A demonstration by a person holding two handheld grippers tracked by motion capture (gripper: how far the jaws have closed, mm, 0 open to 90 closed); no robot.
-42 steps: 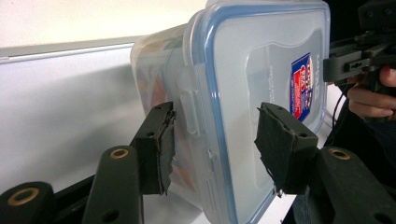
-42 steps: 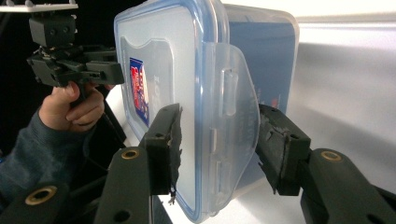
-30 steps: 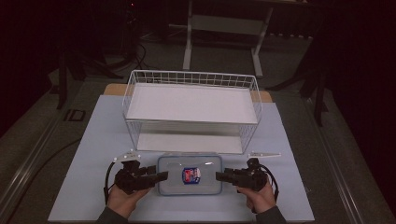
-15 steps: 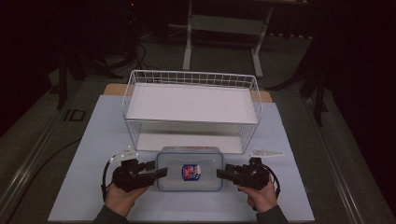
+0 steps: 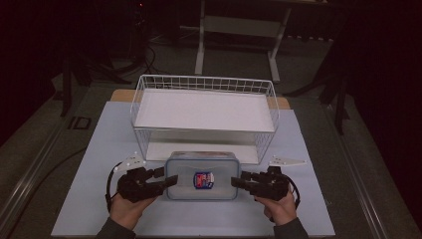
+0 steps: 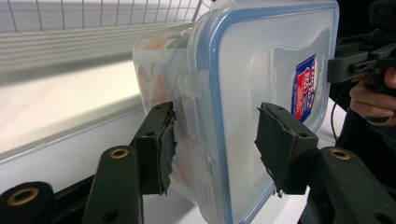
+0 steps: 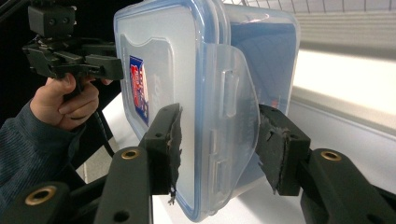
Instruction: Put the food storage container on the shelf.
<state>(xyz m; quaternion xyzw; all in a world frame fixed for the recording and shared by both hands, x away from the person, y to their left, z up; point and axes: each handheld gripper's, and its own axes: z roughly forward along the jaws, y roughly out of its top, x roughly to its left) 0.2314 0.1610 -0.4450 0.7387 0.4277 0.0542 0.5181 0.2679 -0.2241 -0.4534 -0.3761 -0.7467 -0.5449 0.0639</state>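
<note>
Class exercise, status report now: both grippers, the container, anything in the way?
Left gripper and right gripper clamped on opposite ends of lidded container. Wire basket directly behind it. Nothing between them.

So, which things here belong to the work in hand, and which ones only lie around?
In the work:
- plastic container with blue-rimmed lid
- left tool, astride the container's end
- right tool, astride the other end
- white wire basket, just behind

Lying about:
- metal stand behind the table
- cables on the floor
</note>
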